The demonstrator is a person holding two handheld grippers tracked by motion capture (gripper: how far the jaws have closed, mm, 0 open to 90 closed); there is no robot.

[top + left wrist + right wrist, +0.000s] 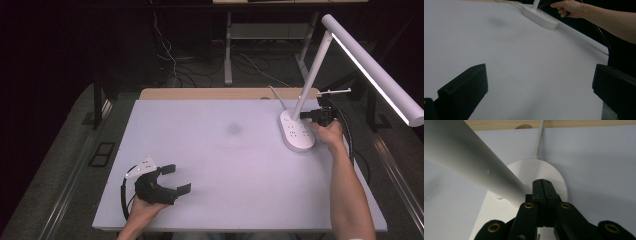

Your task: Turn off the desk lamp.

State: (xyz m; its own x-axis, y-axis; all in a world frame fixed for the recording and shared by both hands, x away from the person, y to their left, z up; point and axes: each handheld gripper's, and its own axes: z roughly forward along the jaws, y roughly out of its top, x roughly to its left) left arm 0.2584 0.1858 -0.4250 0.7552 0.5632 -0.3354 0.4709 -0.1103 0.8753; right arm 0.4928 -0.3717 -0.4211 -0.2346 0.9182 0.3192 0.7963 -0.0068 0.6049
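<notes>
My right gripper [306, 115] has its jaws pressed together, tip just beside the stem over the base of the lamp [297, 131] at the table's [215, 150] far right. If I push sideways there, I judge the top-heavy lamp could tip or slide. One lamp, two grippers; my left gripper [176, 179] rests near-left, jaws apart, holding nothing.

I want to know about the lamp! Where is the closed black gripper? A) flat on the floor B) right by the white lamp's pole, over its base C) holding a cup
B: the right gripper, jaws pressed together, sits beside the white lamp pole above the lamp's oval white base.
</notes>
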